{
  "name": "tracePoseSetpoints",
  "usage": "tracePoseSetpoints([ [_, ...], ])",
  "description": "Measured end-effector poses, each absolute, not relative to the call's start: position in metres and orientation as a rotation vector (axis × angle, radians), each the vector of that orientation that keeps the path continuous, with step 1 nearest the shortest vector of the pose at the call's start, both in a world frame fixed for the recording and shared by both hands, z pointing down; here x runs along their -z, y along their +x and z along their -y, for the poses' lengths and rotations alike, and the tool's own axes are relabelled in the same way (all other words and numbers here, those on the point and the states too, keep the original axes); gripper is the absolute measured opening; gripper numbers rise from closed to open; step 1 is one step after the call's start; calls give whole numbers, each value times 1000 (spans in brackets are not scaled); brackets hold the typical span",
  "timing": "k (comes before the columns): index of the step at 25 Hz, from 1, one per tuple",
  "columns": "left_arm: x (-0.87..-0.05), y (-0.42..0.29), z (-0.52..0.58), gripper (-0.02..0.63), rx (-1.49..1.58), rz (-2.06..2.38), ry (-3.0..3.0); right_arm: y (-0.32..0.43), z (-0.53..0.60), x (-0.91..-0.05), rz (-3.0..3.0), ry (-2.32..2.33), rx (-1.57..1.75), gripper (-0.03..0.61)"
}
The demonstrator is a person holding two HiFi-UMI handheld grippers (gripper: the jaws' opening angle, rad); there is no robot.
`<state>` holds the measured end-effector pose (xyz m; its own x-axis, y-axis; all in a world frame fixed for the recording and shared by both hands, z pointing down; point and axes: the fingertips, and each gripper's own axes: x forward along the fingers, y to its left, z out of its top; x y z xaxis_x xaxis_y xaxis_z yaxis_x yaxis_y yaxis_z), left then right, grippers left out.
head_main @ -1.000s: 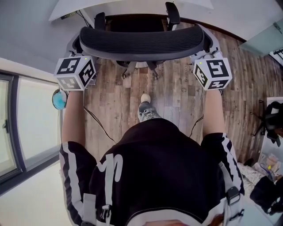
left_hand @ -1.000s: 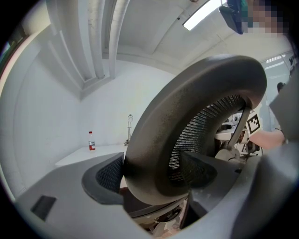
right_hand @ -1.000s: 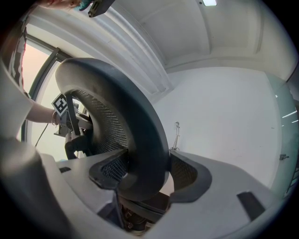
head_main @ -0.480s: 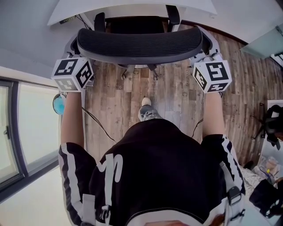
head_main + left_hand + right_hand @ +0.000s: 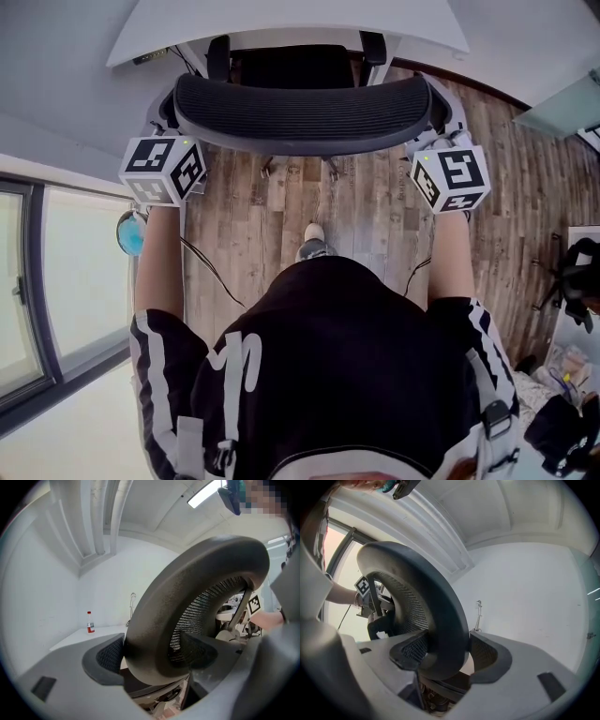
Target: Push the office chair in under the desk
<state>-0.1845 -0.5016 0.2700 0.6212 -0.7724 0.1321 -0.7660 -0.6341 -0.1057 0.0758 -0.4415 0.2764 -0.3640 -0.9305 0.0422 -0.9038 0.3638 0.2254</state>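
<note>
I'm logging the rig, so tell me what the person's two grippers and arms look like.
Both the left gripper and right gripper are light grey, with dark textured pads on the jaws. Each carries a white cube of black square markers. The person wears short black sleeves with white stripes.

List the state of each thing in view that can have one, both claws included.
office chair: upright, seat partly under the desk, backrest out in front of the desk edge.
left claw: shut on the backrest rim.
right claw: shut on the backrest rim, at the opposite end.
bottle: upright on the desk, cap on.
</note>
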Motion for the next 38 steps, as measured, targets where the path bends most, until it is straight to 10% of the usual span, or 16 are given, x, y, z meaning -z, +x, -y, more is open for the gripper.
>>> tracePoseSetpoints([
  [38, -268, -184, 605, 371, 218, -1308, -2790, 78, 544, -276, 2522, 1665, 231, 281],
])
